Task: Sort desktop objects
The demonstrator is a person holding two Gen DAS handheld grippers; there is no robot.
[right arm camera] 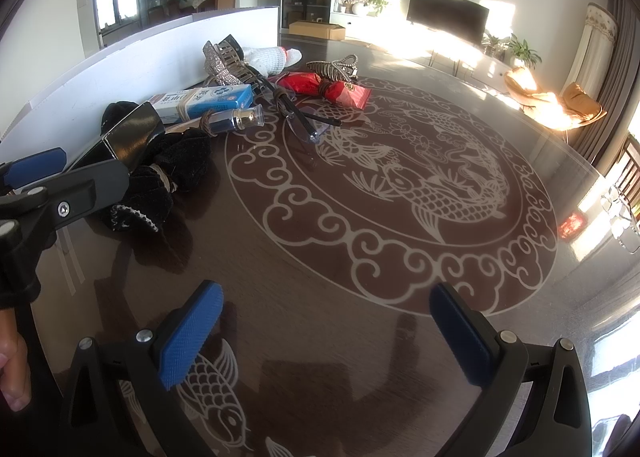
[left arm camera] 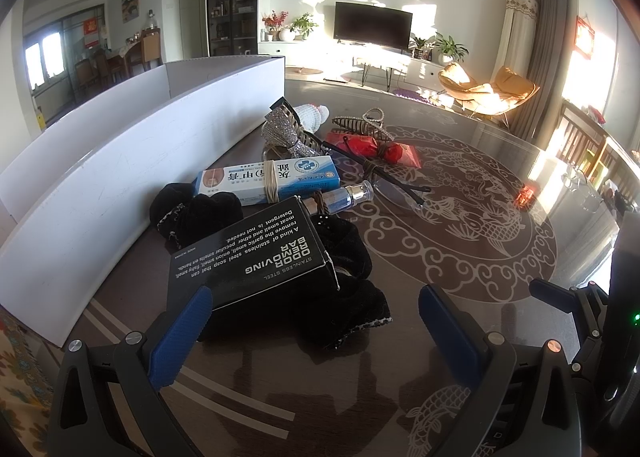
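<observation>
A pile of small objects lies on the dark patterned table [left arm camera: 460,217]. A black "Odor Removing Bar" box [left arm camera: 248,253] rests on a black velvet scrunchie [left arm camera: 340,297]. Behind it are a blue-white medicine box [left arm camera: 268,177], a small spray bottle [left arm camera: 348,195], glasses [left arm camera: 396,185], a red packet [left arm camera: 376,147], hair claws [left arm camera: 360,125] and a glittery bow [left arm camera: 288,137]. My left gripper [left arm camera: 316,321] is open, its fingers either side of the black box and scrunchie. My right gripper [right arm camera: 326,333] is open and empty over bare table; the left gripper [right arm camera: 40,177] shows at its left.
A white cardboard divider box [left arm camera: 120,161] stands along the table's left side, close behind the pile. The pile also shows in the right wrist view [right arm camera: 224,97]. A living room with a TV [left arm camera: 372,29] and chairs lies beyond the table.
</observation>
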